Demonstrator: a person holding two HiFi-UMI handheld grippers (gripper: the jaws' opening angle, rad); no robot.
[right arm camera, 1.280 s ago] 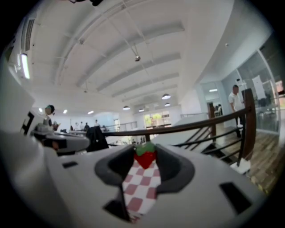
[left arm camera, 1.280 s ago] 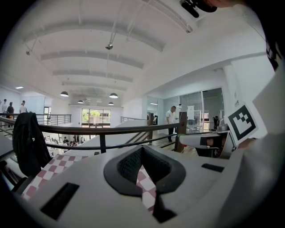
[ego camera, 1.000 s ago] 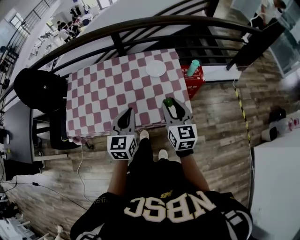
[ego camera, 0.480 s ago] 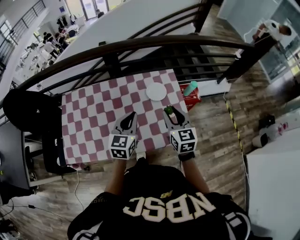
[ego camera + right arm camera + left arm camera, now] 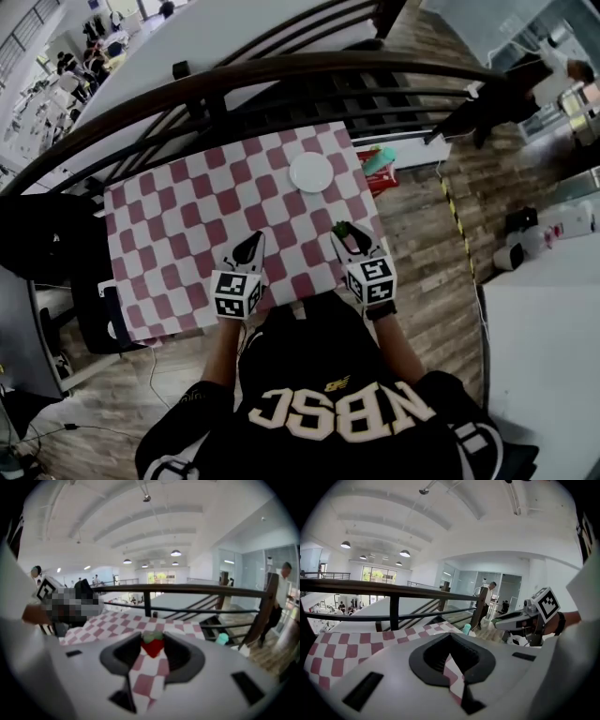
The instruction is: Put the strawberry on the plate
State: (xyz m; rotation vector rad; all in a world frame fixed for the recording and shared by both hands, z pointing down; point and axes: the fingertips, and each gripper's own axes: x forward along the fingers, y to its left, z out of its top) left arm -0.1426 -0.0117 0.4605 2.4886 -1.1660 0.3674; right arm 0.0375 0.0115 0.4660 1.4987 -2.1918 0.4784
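Right gripper view: your right gripper (image 5: 153, 640) pinches the strawberry (image 5: 153, 648) at the pad tips, leaves up, above the checked cloth (image 5: 112, 620). The plate (image 5: 310, 172) lies ahead of this tool, slightly to its left, well apart. Left gripper (image 5: 249, 251): jaws pressed together, empty. Judgement: the tip grip looks shallow. Carry forward level with a steady squeeze, and lower over the plate's middle before you release.

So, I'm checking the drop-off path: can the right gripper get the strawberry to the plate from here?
Probably yes. The right gripper holds the strawberry between its fingers, and only bare checked cloth lies between it and the plate ahead; nothing stands in the way.
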